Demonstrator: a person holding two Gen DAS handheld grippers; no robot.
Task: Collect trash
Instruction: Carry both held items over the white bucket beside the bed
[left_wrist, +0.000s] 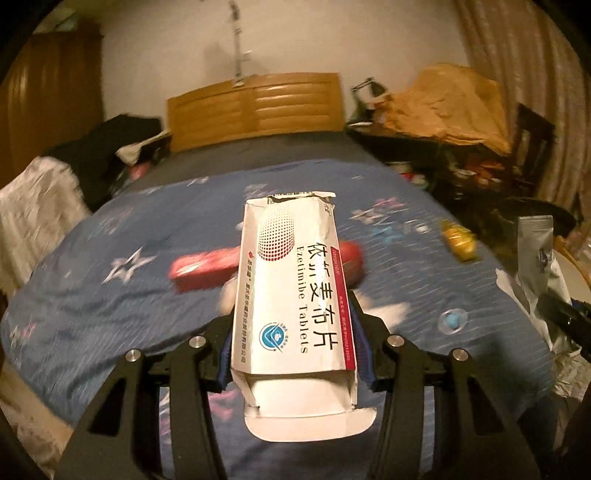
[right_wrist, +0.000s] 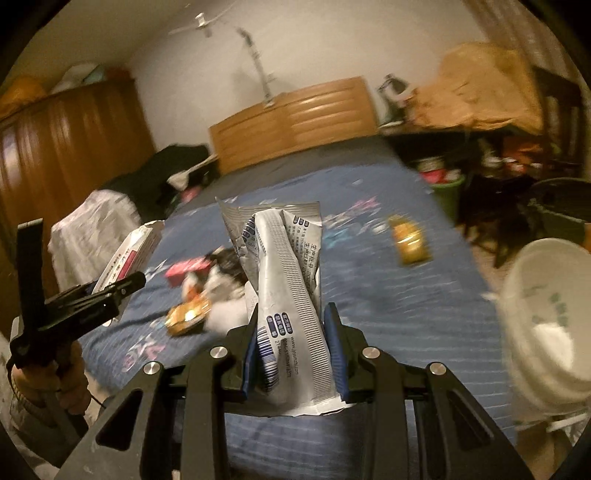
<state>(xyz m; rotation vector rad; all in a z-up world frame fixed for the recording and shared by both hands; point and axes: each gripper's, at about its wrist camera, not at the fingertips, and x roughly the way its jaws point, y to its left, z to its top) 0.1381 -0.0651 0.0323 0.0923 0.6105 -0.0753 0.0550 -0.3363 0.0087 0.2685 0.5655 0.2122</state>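
Note:
My left gripper (left_wrist: 293, 332) is shut on a white Ezetimibe tablet box (left_wrist: 293, 280), torn open at both ends, held above the blue bedspread (left_wrist: 92, 295). It also shows at the left of the right wrist view (right_wrist: 127, 258). My right gripper (right_wrist: 291, 332) is shut on a crumpled silver foil packet (right_wrist: 284, 266), also seen at the right edge of the left wrist view (left_wrist: 537, 254). More trash lies on the bed: a red box (left_wrist: 199, 267), a yellow wrapper (left_wrist: 460, 242), a small blue-capped piece (left_wrist: 452, 320), a gold wrapper (right_wrist: 186, 315) and white scraps.
A white bin with a liner bag (right_wrist: 546, 314) stands at the bed's right side. A wooden headboard (left_wrist: 255, 110) is at the far end, a wardrobe (right_wrist: 66, 155) on the left. A cluttered table (left_wrist: 454, 122) and a green bucket (right_wrist: 448, 194) stand to the right.

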